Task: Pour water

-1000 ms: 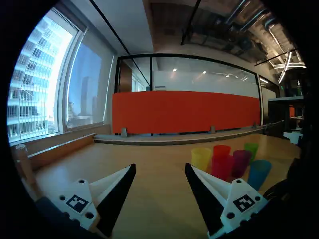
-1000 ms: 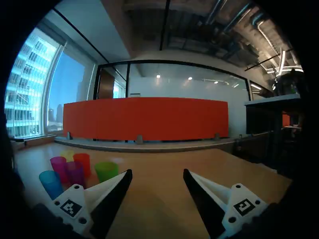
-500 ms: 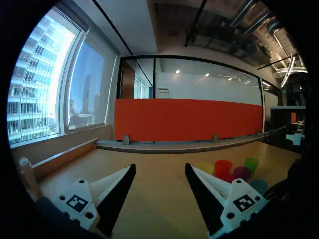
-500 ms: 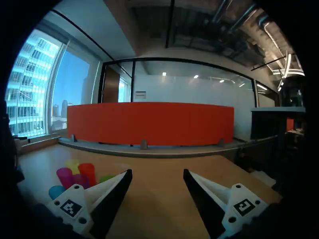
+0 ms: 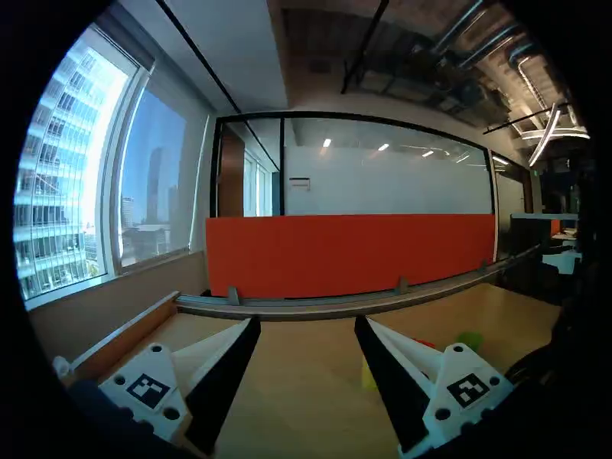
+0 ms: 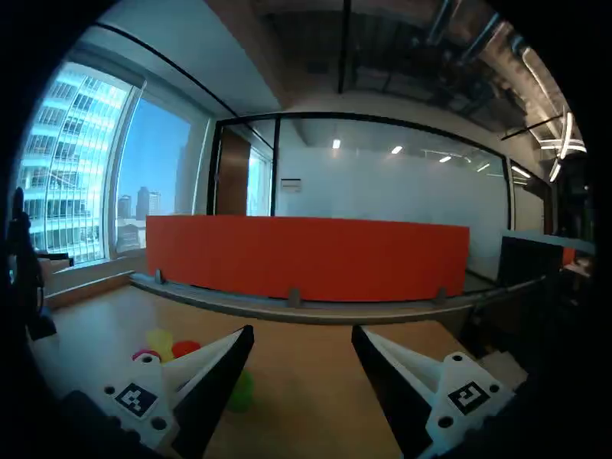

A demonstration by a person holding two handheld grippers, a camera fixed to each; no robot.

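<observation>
Nearest, left gripper (image 5: pixel 306 358) spread wide above the wooden table (image 5: pixel 306 417), clasping nothing, touching nothing. Same with the right gripper (image 6: pixel 302 366): fingers well apart, nothing between them.

Just beyond the left gripper's right finger and partly hidden by it, a yellow cup (image 5: pixel 368 376), a sliver of red cup (image 5: pixel 425 344) and a green cup (image 5: pixel 469 339). In the right gripper view, grouped on the table beside the left finger, with a magenta cup (image 6: pixel 144 354) showing its rim. Contents impossible to tell.

Farther on, open tabletop, bounded by a grey rail (image 6: pixel 306 312) and an orange partition (image 5: pixel 344 252). Along the left, a wooden ledge (image 5: pixel 126 344) and windows (image 5: pixel 69 199).
</observation>
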